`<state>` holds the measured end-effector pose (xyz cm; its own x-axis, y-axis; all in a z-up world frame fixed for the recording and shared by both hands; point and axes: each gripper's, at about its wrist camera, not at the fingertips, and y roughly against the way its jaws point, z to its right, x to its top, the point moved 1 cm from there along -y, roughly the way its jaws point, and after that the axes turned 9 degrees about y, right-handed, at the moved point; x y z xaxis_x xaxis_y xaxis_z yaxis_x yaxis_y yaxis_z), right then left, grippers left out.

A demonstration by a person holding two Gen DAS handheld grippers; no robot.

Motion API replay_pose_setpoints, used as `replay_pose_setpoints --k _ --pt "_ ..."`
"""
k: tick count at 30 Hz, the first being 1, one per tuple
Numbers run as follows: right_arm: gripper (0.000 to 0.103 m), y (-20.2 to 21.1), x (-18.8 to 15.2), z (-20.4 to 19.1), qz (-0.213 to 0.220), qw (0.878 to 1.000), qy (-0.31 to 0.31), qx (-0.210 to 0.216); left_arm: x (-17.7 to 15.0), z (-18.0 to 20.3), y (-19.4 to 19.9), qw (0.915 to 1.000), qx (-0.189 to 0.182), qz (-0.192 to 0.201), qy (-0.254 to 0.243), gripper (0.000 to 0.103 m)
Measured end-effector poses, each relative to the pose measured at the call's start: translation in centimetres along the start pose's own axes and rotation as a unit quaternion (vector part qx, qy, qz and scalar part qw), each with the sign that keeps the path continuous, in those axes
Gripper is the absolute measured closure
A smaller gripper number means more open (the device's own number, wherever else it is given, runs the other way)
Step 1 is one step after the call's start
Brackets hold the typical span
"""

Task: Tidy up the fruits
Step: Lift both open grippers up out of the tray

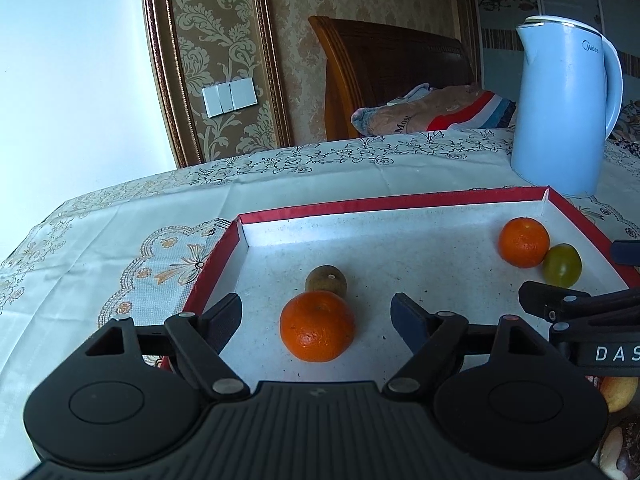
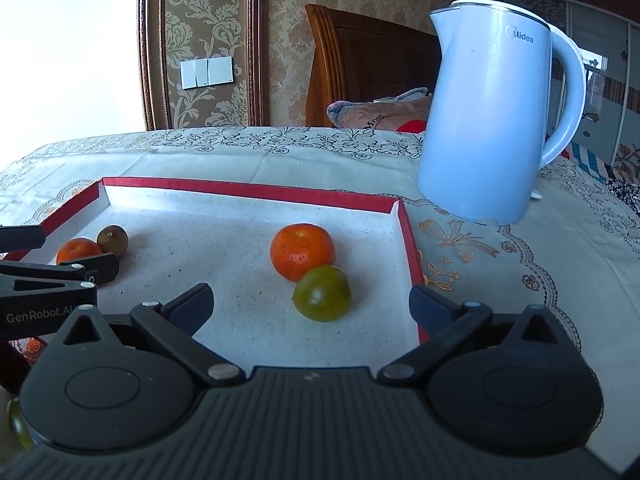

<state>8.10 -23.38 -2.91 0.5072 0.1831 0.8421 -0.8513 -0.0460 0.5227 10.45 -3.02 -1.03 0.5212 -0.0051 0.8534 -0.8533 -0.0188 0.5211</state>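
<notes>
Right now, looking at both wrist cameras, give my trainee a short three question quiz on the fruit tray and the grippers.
1. True or false: the left gripper is shut on a tangerine.
2. How many fruits lie inside the red-rimmed tray?
3. Which fruit touches the green tomato? A) the kiwi B) a tangerine C) nothing

Key
1. False. Its jaws stand open on either side of the near tangerine, with gaps on both sides.
2. Four: two tangerines, a kiwi and a green tomato.
3. B. The far tangerine rests against it near the tray's right wall, in front of the open right gripper. The blue Midea kettle stands outside the tray.
</notes>
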Motion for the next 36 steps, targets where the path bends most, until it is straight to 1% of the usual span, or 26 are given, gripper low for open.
replay_pose_setpoints --k 6,14,22,30,36 --pt "0.000 0.5 -0.3 -0.1 0.007 1.000 0.002 0.000 -0.2 -0.4 0.5 1.0000 -0.001 0.002 0.009 0.021" --pt "0.000 1.3 -0.5 0.4 0.020 1.000 -0.018 0.009 -0.5 -1.1 1.9 0.9996 -0.005 0.009 0.026 0.021" --pt "0.000 2.0 -1.0 0.2 0.024 0.999 -0.018 0.012 -1.1 -0.8 2.7 0.9998 -0.006 0.012 0.018 0.021" --pt "0.000 2.6 -1.3 0.4 0.027 0.999 -0.026 0.017 -1.5 -1.3 3.5 0.9994 -0.010 0.013 0.029 0.021" --pt "0.000 3.1 -1.6 0.4 0.028 0.999 -0.029 0.021 -2.1 -1.1 4.2 0.9996 -0.006 0.019 0.022 0.021"
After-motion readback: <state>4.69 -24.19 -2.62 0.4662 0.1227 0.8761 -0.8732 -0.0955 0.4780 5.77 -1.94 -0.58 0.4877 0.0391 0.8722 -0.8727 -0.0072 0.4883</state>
